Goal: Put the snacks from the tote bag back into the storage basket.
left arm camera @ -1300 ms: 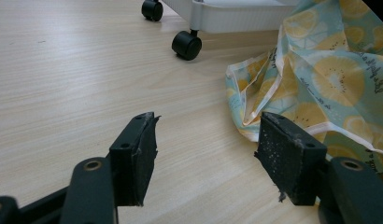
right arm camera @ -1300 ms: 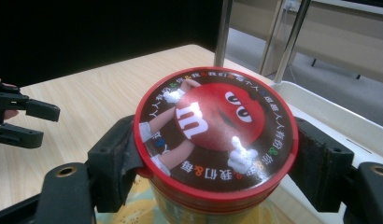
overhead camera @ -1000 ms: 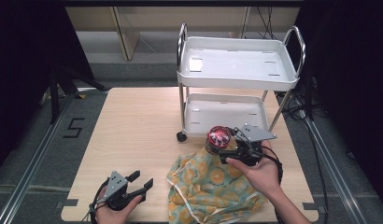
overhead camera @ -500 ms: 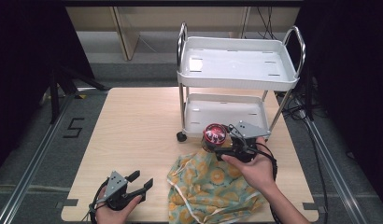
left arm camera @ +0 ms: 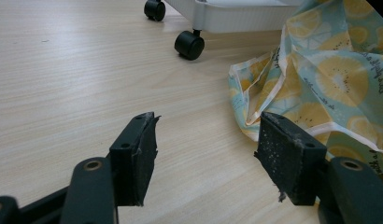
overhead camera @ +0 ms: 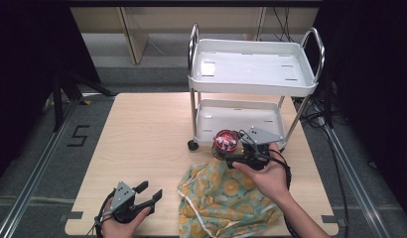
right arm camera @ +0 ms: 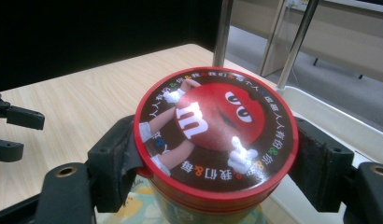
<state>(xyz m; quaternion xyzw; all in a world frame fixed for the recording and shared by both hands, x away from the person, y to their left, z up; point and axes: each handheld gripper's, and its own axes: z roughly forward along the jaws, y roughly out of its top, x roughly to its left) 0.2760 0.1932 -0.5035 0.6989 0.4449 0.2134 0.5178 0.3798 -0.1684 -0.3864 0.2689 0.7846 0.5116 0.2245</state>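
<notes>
Pale wood formed the table (overhead camera: 142,129), with dark floor around it. At the near left, the left gripper (overhead camera: 151,196) rested low on the wood, jaws spread and empty. Just right of it lay a lemon-print cloth (overhead camera: 226,198), crumpled. Above the cloth's far edge, the right gripper (overhead camera: 230,157) was clamped on a red-lidded candy can (overhead camera: 224,143), held just before the lower shelf of a white cart (overhead camera: 251,74).
</notes>
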